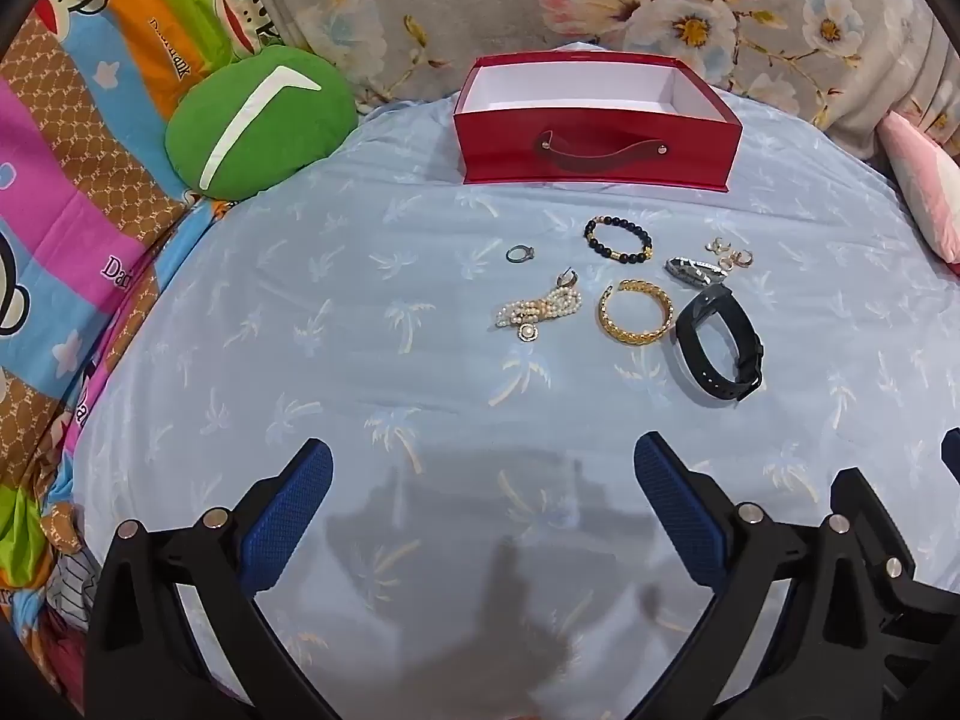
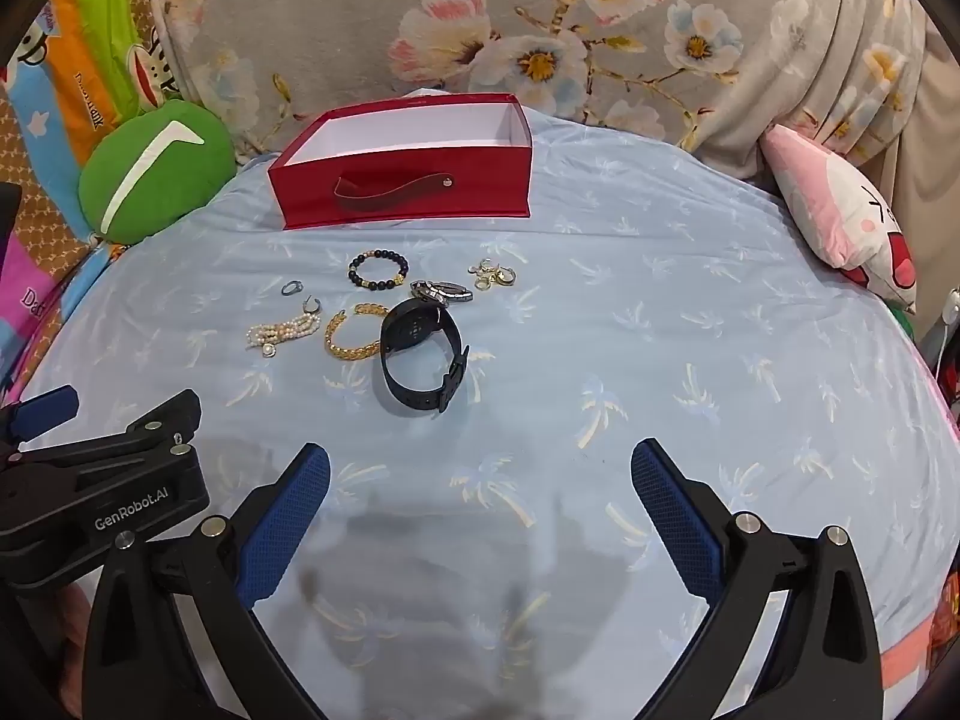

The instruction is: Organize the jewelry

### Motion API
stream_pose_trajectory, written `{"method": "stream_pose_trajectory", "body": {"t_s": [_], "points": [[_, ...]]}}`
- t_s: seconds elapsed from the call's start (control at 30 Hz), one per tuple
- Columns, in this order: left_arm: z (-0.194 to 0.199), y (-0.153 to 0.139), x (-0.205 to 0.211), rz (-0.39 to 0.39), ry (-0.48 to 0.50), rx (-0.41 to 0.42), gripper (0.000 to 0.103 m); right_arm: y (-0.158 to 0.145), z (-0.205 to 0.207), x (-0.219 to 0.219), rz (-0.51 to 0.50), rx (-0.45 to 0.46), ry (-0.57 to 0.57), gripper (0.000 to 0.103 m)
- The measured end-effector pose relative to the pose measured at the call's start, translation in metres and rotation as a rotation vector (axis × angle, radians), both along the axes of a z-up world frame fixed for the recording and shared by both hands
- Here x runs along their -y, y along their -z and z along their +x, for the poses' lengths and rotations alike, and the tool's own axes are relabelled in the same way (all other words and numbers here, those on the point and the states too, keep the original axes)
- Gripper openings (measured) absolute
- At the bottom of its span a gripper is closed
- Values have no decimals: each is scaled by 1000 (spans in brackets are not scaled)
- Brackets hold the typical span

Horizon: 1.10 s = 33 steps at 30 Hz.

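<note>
Jewelry is lying untouched on the bed ahead of both hand-held grippers, left hand-held gripper [image 1: 483, 462] and right hand-held gripper [image 2: 480, 462] hovering released. Sorting isn't starting yet; next comes reaching forward for the black watch [image 2: 420, 354], then the red box [image 2: 408, 180] beyond.

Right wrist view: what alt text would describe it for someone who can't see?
Jewelry lies scattered on a blue bedsheet: a black watch, gold bangle, pearl bracelet and beaded bracelet, before an empty red box. The open right gripper hangs above, empty.
</note>
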<state>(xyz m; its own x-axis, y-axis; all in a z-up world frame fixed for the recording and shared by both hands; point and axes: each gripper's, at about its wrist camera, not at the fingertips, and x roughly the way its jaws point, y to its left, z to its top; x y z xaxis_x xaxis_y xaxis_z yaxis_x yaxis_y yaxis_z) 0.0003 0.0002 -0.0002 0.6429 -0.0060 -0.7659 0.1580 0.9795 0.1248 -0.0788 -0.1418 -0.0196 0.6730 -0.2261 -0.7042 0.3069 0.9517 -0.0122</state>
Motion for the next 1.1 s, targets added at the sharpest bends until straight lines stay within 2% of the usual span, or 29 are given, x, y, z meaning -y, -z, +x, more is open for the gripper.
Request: {"method": "stream_pose_trajectory", "body": {"t_s": [1.1], "points": [[-2, 10, -3, -9, 6, -12, 98, 0, 0, -6, -8, -4, 3, 98]]}}
